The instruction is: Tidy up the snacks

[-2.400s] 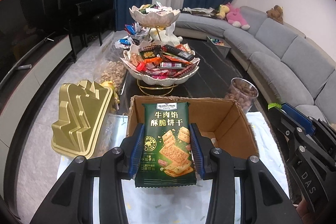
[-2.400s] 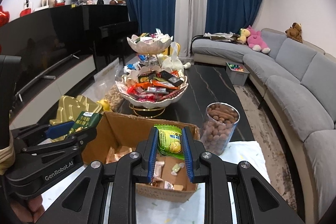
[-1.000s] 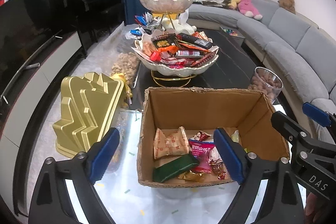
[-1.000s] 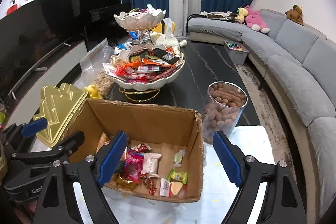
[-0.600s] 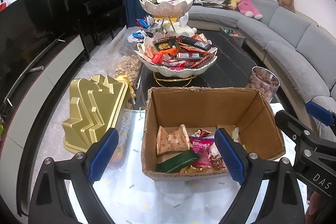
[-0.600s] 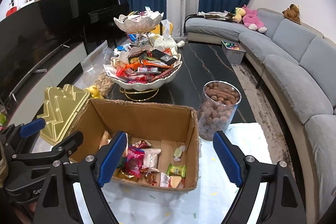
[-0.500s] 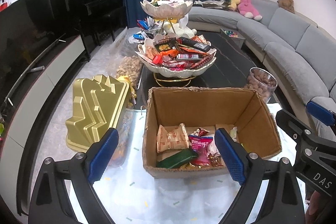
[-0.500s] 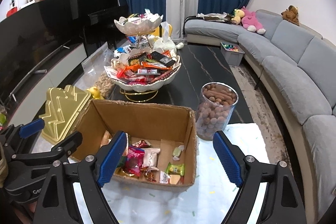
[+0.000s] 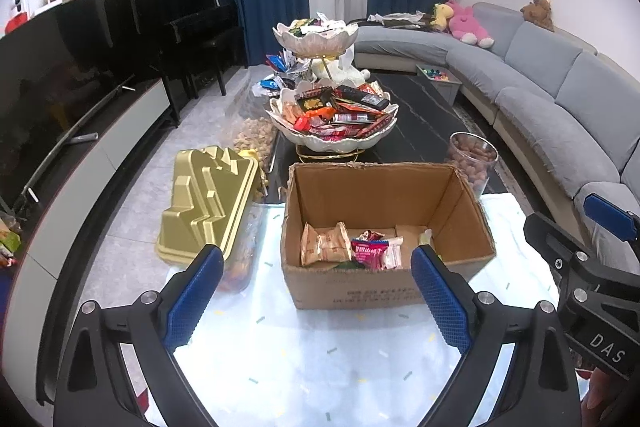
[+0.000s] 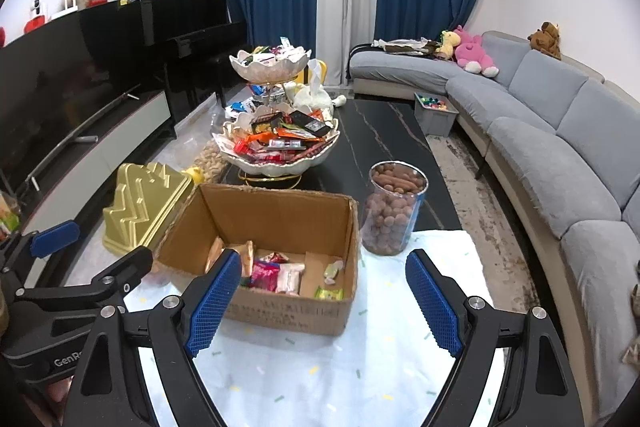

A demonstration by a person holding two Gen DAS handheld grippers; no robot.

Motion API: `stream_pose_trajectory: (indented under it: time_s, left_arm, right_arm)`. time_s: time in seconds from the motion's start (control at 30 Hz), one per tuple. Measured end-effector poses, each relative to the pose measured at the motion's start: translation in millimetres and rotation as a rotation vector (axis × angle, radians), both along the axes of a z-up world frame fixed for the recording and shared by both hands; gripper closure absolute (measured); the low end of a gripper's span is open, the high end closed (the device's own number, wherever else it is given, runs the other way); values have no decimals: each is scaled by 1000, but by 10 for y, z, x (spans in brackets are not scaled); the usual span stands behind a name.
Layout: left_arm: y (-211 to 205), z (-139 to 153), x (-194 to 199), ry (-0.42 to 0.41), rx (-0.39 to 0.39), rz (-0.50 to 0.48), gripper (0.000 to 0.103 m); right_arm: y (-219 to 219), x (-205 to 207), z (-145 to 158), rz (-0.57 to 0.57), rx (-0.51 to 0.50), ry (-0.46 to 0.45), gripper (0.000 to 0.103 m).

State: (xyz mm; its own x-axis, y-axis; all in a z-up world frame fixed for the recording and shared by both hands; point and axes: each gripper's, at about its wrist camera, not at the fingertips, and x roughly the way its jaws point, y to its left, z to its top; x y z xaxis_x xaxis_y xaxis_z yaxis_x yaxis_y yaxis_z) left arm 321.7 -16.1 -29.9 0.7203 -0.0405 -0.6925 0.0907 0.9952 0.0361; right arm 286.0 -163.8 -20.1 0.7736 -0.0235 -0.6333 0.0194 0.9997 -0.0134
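Grey upholstery covers the long curved sofa (image 10: pixel 560 131) that fills the right side of the room, with soft toys set on its far end. Dark, marble-veined stone forms the low table (image 10: pixel 384 143), and its near end is covered by a pale blue cloth (image 9: pixel 320 355) speckled with small dashes. On that cloth an open cardboard box (image 9: pixel 384 287) is placed, flaps up, and a handful of wrapped snacks (image 9: pixel 348 247) is seen lying on its floor: tan packets at the left, a pink and red packet beside them, white and green wrappers toward the right. Beyond the box a two-tier white scalloped snack stand (image 9: pixel 332 123) is heaped with wrappers on both tiers. A gold stepped lid or mould (image 9: pixel 208 207) is seen lying just to the left of the box. A clear jar of brown nuts (image 10: pixel 394 207) is placed just beside the box's right far corner.

The left gripper (image 9: pixel 316 291) is held spread wide above the cloth in front of the box, and nothing is gripped between its blue pads. The right gripper (image 10: pixel 324 295) is likewise spread wide, near the box's front wall, and nothing is gripped by it.
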Motion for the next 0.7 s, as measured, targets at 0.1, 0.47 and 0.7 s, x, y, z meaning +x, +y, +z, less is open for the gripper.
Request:
stream_pose_trajectory:
  time_s: [0.1,0.47,0.7]
  left_arm:
    - [17,55,-158,-5,2,3,7]
    - [66,105,-767,-19,-7,13,4]
    - [58,113,-1184,-27,2,33,1]
  right_arm:
    - [-9,-164,31,0,-4,-3,18]
    - [-48,-739,109,-4,3,-8,18]
    - [-28,-1157,149,12,4,-12,18]
